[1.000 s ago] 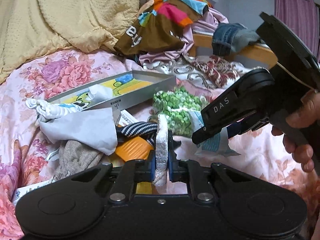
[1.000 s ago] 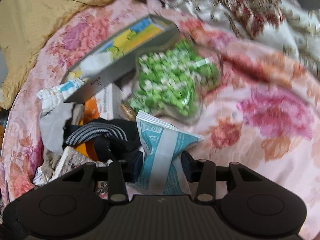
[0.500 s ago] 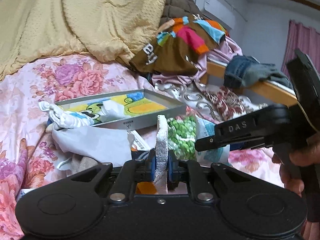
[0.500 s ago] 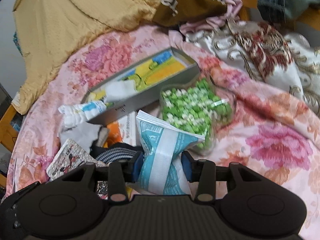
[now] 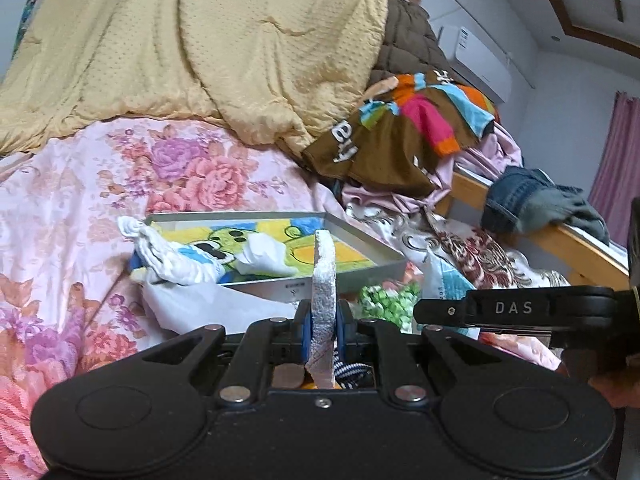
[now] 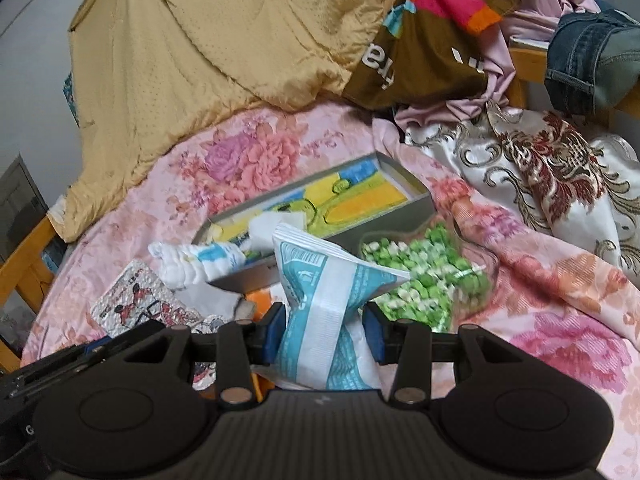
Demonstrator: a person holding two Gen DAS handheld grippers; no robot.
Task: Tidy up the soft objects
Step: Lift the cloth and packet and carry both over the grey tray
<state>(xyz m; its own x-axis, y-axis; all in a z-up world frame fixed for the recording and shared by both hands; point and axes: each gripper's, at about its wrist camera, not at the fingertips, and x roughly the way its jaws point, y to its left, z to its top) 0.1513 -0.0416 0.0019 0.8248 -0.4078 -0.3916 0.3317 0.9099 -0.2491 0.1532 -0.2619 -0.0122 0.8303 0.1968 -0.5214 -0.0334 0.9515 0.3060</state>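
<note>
Bedding in a pink floral print (image 5: 80,208) fills the left of both views, with a yellow quilt (image 5: 200,48) heaped behind it. Near the middle lies a shallow grey box (image 5: 360,258) lined with a cartoon print, and a white rolled cloth (image 5: 168,256) drapes over its near left edge. Your left gripper (image 5: 323,322) is clamped on a thin silvery foil pouch (image 5: 323,268) that stands upright on edge between the blue pads, just in front of the box. Keep that squeeze steady, since the flat pouch looks slippery and could slide out if you tilt it. Further right, your right gripper (image 6: 326,322) pinches a blue and white sachet (image 6: 320,280) at its waist, the top fanning out above the pads. Carry each packet clear of the clutter below before moving across, then lower it flat into bare space in the box rather than onto the cloth. Just right of the sachet lies a clear bag of green and white sweets (image 6: 424,276), resting beside the box; avoid snagging it.
</note>
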